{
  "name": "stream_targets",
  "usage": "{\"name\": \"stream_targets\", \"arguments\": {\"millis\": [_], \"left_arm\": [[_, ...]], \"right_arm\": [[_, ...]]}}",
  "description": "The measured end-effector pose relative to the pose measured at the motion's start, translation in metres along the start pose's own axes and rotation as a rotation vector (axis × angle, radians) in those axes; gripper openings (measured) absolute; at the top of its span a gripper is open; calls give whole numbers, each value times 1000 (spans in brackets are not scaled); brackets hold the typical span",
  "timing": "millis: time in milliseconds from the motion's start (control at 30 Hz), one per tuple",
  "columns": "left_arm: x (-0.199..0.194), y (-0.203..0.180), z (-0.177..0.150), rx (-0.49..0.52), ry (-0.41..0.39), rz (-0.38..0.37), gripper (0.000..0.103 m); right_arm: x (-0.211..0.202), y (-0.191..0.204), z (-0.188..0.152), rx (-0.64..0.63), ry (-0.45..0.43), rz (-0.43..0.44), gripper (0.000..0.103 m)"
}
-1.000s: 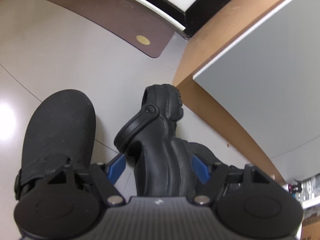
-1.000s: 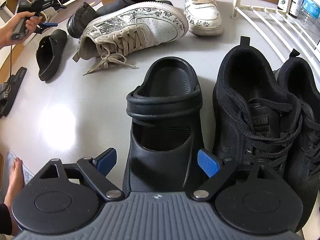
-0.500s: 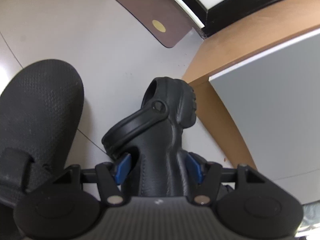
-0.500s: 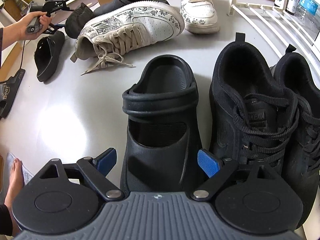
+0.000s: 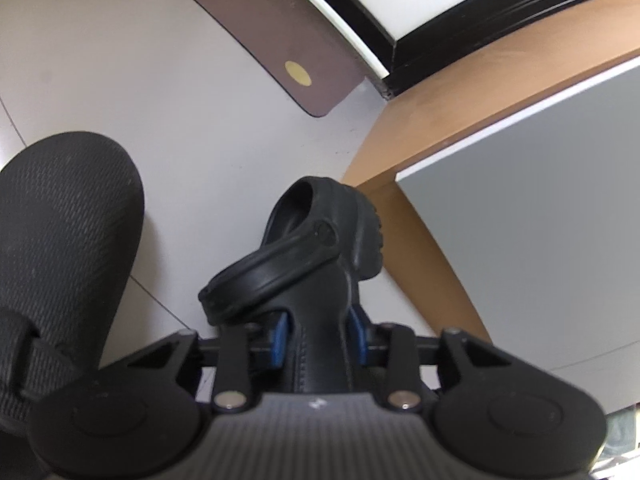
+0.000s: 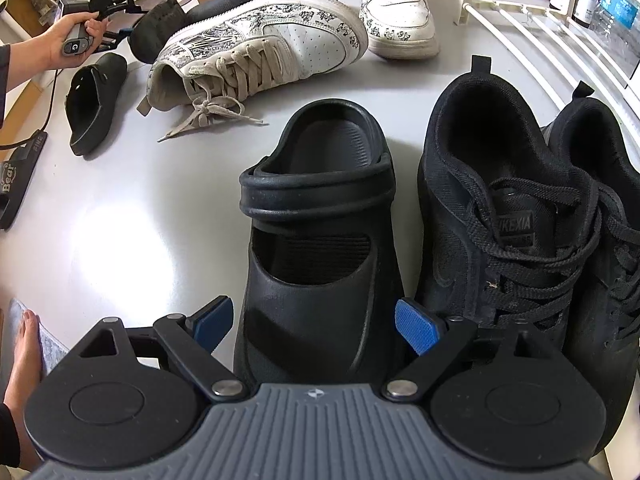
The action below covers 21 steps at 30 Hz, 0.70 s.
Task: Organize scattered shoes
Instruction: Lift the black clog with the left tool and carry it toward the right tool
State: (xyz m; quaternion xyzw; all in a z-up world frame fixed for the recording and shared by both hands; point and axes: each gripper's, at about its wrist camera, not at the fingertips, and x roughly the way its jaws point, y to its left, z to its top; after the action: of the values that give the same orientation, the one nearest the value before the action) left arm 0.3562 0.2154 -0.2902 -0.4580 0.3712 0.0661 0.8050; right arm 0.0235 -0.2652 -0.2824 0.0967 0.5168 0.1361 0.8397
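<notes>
Two blue pads of the left gripper (image 5: pixel 318 334) are closing on a black clog (image 5: pixel 320 280) lying on its side on the floor beside a textured black slipper (image 5: pixel 68 240). Wide open, the right gripper (image 6: pixel 314 322) straddles a second black clog (image 6: pixel 320 240), untouched, beside black sneakers (image 6: pixel 512 220).

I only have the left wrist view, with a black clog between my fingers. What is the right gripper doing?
Observer: The right gripper is open, its fingers either side of a second black clog standing on the floor.
Operator: What's next to that one?
Observer: A pair of black sneakers on its right, beside a white rack.
Operator: Any other shoes loose?
Observer: Two white patterned sneakers farther back, one tipped on its side.
</notes>
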Motion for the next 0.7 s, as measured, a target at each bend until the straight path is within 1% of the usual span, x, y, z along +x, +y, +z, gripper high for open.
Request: {"name": "stream_targets", "arguments": {"millis": [133,200,333,433,600,700], "left_arm": [[-9,-2,-1,0,7,-44,14],[-16,3,-4,-19,18,-60,13],[-30,12,-12,-66,41,-97,5],[-41,18,-20,-65,55,-103,5],[-66,35,-24,-80,74,-156,5],[-80,34,-26,-87,81,-180,5]], "right_arm": [[0,-1,0,3,1,-2,92],[0,-1,0,5,1,-3,92],[1,-1,0,4,-1,0,92],[1,-1,0,1,-1,0,92],[0,1,1,0,-6,2,92],[-1,2,1,-2,-10,4,92]]}}
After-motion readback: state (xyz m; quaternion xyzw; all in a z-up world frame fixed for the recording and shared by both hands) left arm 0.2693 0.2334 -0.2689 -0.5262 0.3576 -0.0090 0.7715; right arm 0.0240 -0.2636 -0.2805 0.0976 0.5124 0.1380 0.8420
